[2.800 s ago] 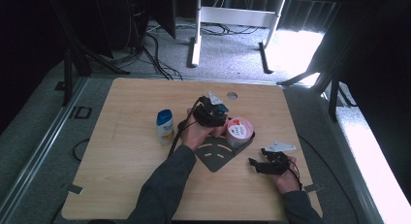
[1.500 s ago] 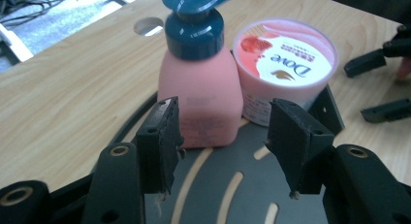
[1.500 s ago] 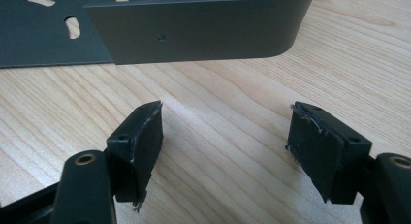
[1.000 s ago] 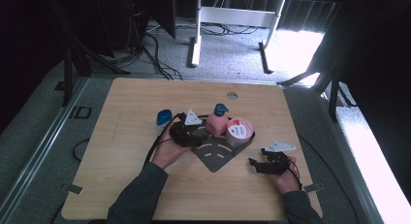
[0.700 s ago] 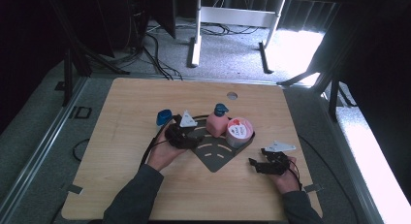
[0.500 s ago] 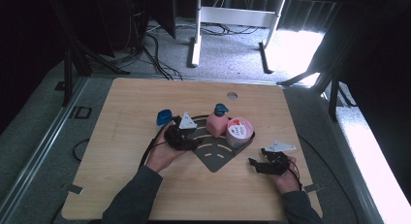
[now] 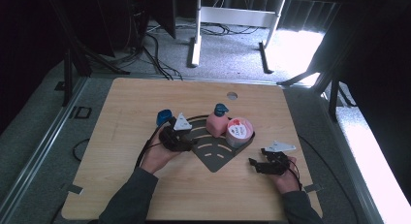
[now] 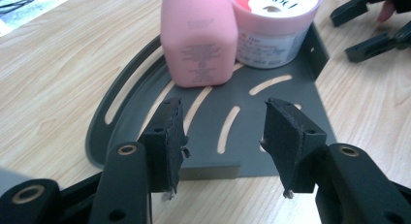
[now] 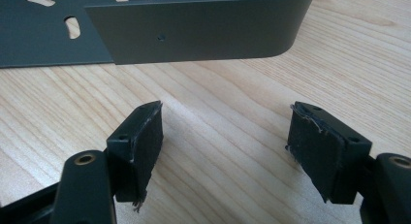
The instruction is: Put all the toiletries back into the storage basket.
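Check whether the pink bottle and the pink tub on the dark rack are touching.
Touching. In the left gripper view the pink bottle stands with its side against the pink tub, with no gap visible between them on the dark rack.

On the bench there are one dark slotted corner rack, one pink bottle with a blue cap, one pink-lidded tub, one blue-topped container, and two tongs, the left tongs and the right tongs.
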The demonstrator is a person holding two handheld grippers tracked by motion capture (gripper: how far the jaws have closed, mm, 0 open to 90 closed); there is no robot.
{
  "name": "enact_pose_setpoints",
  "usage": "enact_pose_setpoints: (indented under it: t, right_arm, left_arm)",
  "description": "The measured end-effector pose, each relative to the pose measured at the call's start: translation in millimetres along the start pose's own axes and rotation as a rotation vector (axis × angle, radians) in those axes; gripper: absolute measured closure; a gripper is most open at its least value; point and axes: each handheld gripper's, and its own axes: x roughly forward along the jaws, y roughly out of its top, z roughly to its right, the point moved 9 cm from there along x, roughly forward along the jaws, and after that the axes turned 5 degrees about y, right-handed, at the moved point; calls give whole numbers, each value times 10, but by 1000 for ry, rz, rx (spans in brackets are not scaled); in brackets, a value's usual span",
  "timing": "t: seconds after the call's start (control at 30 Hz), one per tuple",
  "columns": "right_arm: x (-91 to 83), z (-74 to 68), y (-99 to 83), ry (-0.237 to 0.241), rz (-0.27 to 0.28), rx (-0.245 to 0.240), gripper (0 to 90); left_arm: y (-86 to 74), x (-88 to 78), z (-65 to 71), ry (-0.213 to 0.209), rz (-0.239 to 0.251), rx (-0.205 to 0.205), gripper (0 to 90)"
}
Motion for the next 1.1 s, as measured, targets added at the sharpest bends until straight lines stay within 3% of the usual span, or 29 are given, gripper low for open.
enact_pose_setpoints:
  t: [0.83,1.1]
  right_arm:
    - [0,-3,0,0,0,5,282]
    - [0,-3,1,0,1,5,281]
  left_arm:
    - [-218,-210,-113,22,-23,-15,505]
    - [-298,-267,-186,29,-57,-18,508]
